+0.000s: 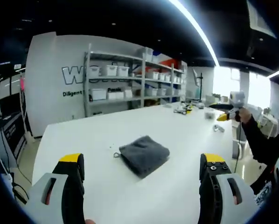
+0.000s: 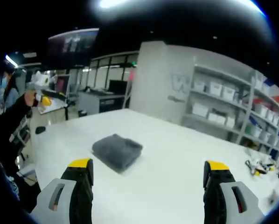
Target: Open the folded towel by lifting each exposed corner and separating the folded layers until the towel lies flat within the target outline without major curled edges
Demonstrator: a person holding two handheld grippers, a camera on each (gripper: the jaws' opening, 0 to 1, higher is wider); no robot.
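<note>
1. The dark grey, plush, folded towel lies as a compact, thick pad on the broad white table, away from every table edge; no target outline can be made out on the tabletop in either view.
2. In the left gripper view the left gripper, grey-bodied with yellow-capped black jaws, has its jaws spread wide and released, holding nothing; the towel lies straight ahead between the two jaw lines, just past the tips and not touching them.
3. In the right gripper view the right gripper, of the same build, is likewise spread apart and empty; here the folded towel lies ahead but off towards the view's left jaw, with bare white table in front of the other jaw.
4. I judge the left gripper slightly better lined up, since the towel is centred before it; which is truly nearer cannot be told.
5. The pad is near square with only a slight long axis; in the left gripper view it runs from upper left to lower right, one corner pointing towards the jaws; in the right gripper view it slants similarly.
6. A small pale tag or loop seems to jut from the towel's left corner in the left gripper view.
</note>
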